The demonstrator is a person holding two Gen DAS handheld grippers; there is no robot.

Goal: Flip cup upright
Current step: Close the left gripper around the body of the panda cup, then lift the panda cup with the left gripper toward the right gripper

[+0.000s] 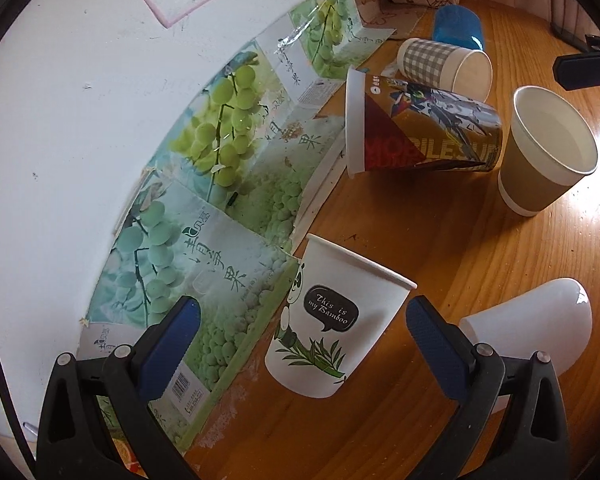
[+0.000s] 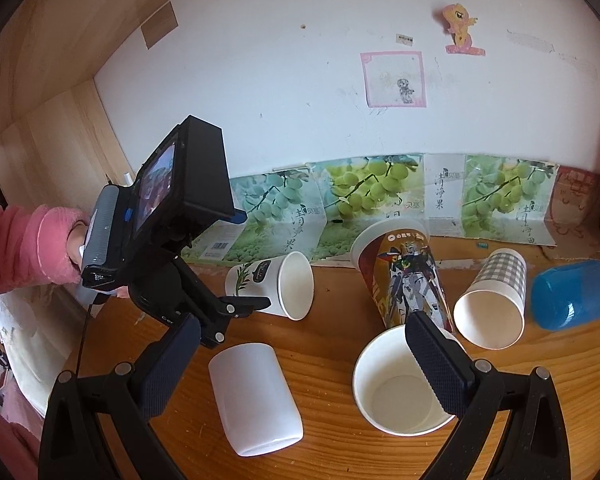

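A white paper cup with a panda print [image 1: 332,320] lies on its side on the wooden table [image 1: 440,248], mouth away from the wall. My left gripper [image 1: 300,344] is open, its jaws on either side of this cup, not touching. In the right wrist view the same cup [image 2: 272,284] lies at left behind the left gripper's body [image 2: 180,208]. My right gripper [image 2: 300,364] is open and empty, its right finger over the rim of an upright brown cup [image 2: 400,384].
A robot-print cup [image 1: 420,128], a checked cup [image 1: 444,64], a blue plastic cup [image 1: 458,26] and a white mug [image 1: 540,320] all lie on their sides. The brown cup [image 1: 544,152] stands upright. Grape-print cardboard [image 1: 220,200] lines the wall.
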